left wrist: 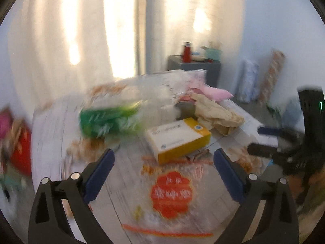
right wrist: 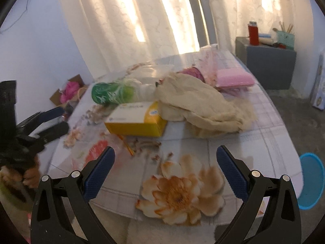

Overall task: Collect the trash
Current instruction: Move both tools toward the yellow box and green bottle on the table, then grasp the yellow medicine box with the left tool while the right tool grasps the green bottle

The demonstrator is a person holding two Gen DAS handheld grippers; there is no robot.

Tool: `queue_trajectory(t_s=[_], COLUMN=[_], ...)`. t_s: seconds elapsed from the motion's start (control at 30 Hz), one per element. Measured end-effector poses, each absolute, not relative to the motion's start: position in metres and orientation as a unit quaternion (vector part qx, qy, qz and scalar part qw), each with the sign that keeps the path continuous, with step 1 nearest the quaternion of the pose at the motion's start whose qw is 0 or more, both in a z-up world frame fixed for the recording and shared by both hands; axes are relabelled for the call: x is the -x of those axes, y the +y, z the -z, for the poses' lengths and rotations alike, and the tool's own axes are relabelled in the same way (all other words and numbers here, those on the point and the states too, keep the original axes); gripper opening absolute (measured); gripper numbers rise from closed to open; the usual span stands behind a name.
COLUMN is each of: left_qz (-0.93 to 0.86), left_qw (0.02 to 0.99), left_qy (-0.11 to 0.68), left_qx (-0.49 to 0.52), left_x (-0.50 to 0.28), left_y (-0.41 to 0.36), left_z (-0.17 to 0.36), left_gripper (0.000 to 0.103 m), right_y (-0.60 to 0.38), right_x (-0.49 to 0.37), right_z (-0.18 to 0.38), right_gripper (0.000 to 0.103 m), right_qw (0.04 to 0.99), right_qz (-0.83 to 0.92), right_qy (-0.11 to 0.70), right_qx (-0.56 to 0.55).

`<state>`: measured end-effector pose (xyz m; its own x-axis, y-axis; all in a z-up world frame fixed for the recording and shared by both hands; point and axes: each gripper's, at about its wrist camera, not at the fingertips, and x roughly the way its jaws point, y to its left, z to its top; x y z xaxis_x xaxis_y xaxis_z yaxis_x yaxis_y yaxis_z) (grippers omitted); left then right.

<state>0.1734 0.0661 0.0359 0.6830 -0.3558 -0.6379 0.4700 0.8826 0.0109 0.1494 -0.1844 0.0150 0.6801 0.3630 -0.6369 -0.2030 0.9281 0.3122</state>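
Trash lies heaped on a table covered with a flowered cloth [right wrist: 264, 122]. A white and yellow carton [right wrist: 138, 120] [left wrist: 178, 138] sits nearest. Behind it are a green bottle [right wrist: 105, 93] [left wrist: 109, 120] inside a clear bag, a crumpled beige paper bag [right wrist: 199, 103] [left wrist: 219, 116] and a pink pack [right wrist: 233, 78] [left wrist: 215, 93]. Small brown scraps [right wrist: 142, 144] lie in front of the carton. My left gripper [left wrist: 164, 154] is open, just short of the carton, and holds nothing. My right gripper [right wrist: 165, 150] is open and empty over the cloth, further back from the heap.
A blue bin [right wrist: 310, 181] stands on the floor at the right of the table. A grey cabinet [right wrist: 268, 65] with a red flask [right wrist: 253, 33] stands behind. A cardboard box [right wrist: 69, 91] sits on the floor at the left. Curtains hang behind the table.
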Motion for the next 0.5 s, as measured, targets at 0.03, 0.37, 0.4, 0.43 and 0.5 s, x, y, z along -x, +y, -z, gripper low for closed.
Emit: queue_trajectory(t_s=[0.03, 0.37, 0.4, 0.43, 0.5], left_qz=[0.248, 0.408, 0.417, 0.423, 0.429], left_qw=[0.904, 0.78, 0.773, 0.765, 0.751], left_qy=[0.328, 0.396, 0.395, 0.398, 0.409], left_qx=[-0.115, -0.26, -0.27, -0.278, -0.291], left_x=[-0.182, -0.26, -0.264, -0.265, -0.271], left_y=[0.058, -0.006, -0.012, -0.015, -0.023], left_z=[-0.035, -0.001, 0.002, 0.005, 0.012], left_gripper=[0.096, 0.096, 0.096, 0.096, 0.096], right_y=[-0.184, -0.196, -0.197, -0.2, -0.206], right_x=[-0.154, -0.169, -0.17, -0.172, -0.174], right_z=[-0.016, -0.002, 0.001, 0.004, 0.009], right_gripper=[0.096, 0.096, 0.096, 0.096, 0.096], right_qw=[0.907, 0.892, 0.89, 0.889, 0.886], right_qz=[-0.161, -0.194, -0.195, -0.194, -0.195], right_qy=[0.371, 0.383, 0.385, 0.388, 0.391], right_qx=[-0.115, -0.143, -0.145, -0.148, -0.156])
